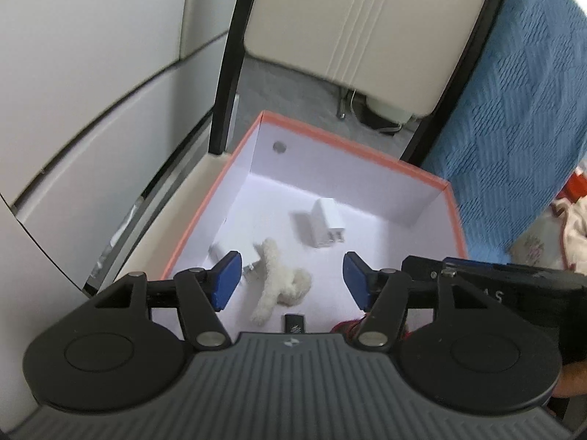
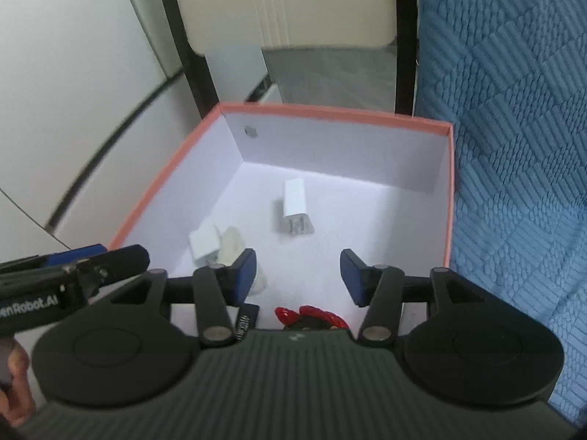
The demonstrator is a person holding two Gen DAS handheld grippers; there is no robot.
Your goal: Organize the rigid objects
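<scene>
An open box with an orange rim [image 1: 323, 135] [image 2: 330, 112] and a white inside sits on a cream chair seat. In it lie a white charger plug [image 1: 326, 227] [image 2: 295, 212], a second white charger [image 1: 218, 251] [image 2: 205, 242], a fuzzy white hair clip [image 1: 279, 282] [image 2: 233, 245], a small black item [image 1: 294, 324] [image 2: 247, 319] and a red and black piece [image 2: 312, 315]. My left gripper [image 1: 291, 280] hovers open above the fuzzy clip, its blue pads clear of it. My right gripper [image 2: 298, 278] is open over the box floor, nothing between its pads.
A blue knitted blanket [image 1: 513, 110] [image 2: 513, 146] hangs along the box's right side. The chair's black frame [image 1: 223, 73] and cream backrest [image 1: 348, 18] rise behind the box. White cabinet panels [image 1: 73, 73] stand to the left. Both tools crowd the box's near edge.
</scene>
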